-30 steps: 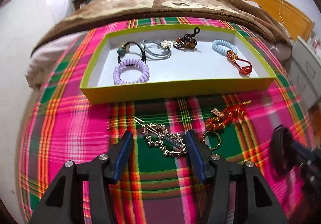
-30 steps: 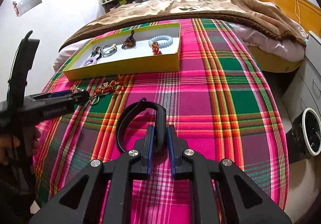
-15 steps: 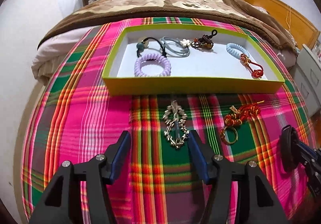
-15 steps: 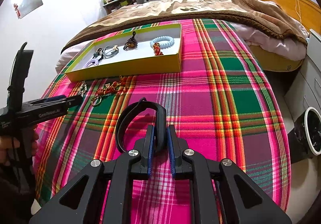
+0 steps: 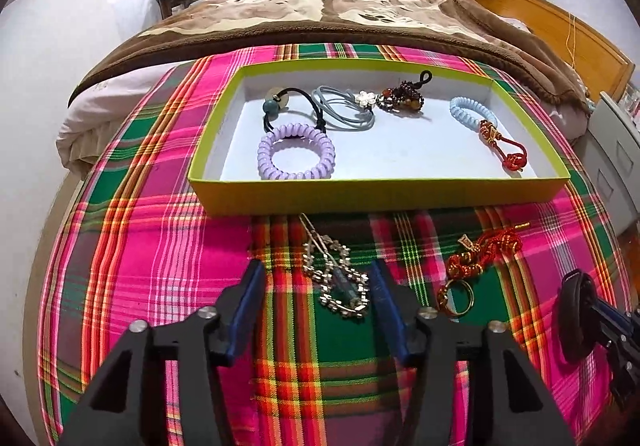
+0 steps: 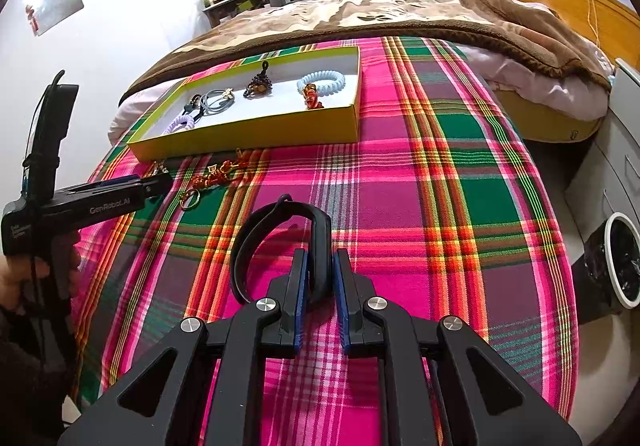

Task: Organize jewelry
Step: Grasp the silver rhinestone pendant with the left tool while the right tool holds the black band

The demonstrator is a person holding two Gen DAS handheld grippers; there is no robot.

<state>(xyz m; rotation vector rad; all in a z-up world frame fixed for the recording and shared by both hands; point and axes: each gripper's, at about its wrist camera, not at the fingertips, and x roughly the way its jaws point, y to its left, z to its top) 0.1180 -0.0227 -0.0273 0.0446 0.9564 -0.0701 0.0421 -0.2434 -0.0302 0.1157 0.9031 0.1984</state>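
Closer now than a second ago, the left claw (image 5: 318, 288) hangs over the plaid blanket (image 5: 160, 246), blue fingers spread wide. Between its fingertips lies a silver chain hair clip (image 5: 338, 278) with a dark teal stone. Just right of the claw sits a red and gold knotted charm (image 5: 480, 254) on a gold ring. Ahead of both is the yellow-green box (image 5: 360, 194), holding coiled and beaded hair ties. Farther right, the right claw (image 6: 320, 278) is pinching a black hairband (image 6: 280, 242). White lettering on the left claw reads "GenRobot.AI".
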